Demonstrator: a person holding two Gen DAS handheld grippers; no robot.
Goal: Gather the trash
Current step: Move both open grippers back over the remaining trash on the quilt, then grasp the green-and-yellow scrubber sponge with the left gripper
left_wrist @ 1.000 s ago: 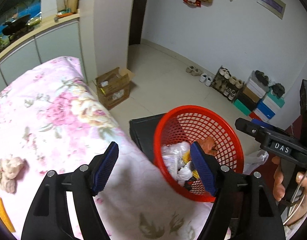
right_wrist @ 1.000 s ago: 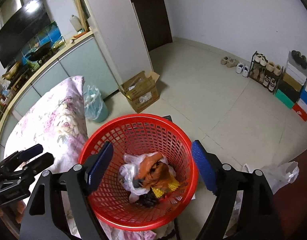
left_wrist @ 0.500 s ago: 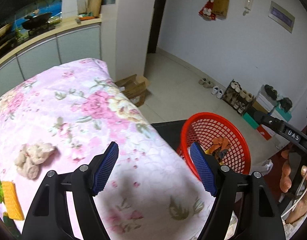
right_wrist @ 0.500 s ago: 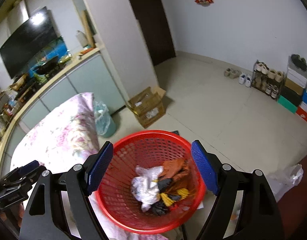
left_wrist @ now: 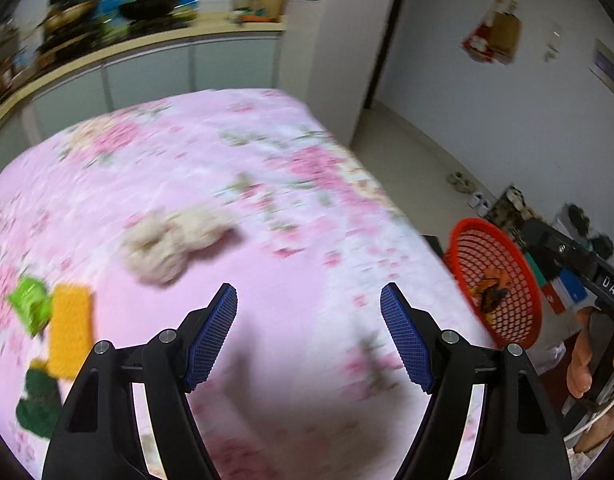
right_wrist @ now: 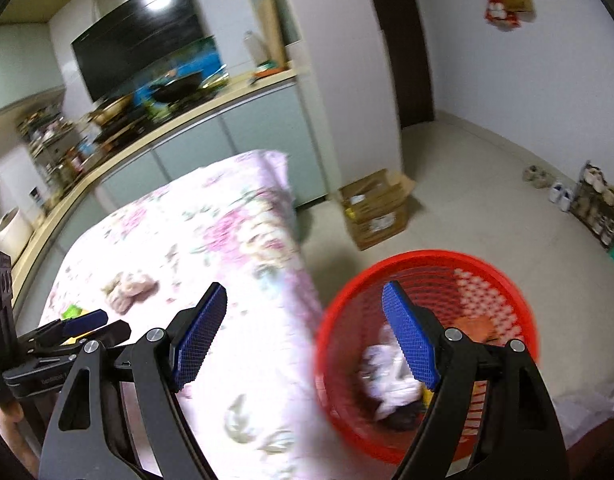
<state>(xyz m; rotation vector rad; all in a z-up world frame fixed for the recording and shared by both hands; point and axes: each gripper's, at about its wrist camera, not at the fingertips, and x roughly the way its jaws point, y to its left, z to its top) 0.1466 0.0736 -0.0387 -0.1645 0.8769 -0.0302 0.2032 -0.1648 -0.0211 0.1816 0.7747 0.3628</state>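
My left gripper (left_wrist: pixel 309 330) hangs open and empty over a pink floral cloth (left_wrist: pixel 235 168). On that cloth lie a crumpled beige wad (left_wrist: pixel 171 240) ahead of the fingers, and a green wrapper (left_wrist: pixel 31 306), a yellow packet (left_wrist: pixel 71 330) and a dark green piece (left_wrist: pixel 37 404) at the left. The red mesh basket (left_wrist: pixel 495 280) stands at the right edge, with trash inside. My right gripper (right_wrist: pixel 305 336) is open and empty, above the cloth's edge beside the red mesh basket (right_wrist: pixel 427 356). The beige wad (right_wrist: pixel 129 290) shows further left there, and the left gripper (right_wrist: pixel 87 320) at the lower left.
A cardboard box (right_wrist: pixel 377 208) sits on the tiled floor beyond the basket. A counter with a wok (right_wrist: pixel 175 88) runs behind the cloth. Shoes and a shoe rack (right_wrist: pixel 595 204) line the right wall. A clear plastic bag (right_wrist: pixel 591 412) lies by the basket. A hand (left_wrist: pixel 587 360) holds the right gripper.
Both views have swung left, away from the basket and over the floral cloth. The wad and the coloured wrappers have come into the left wrist view. Both grippers kept the same opening.
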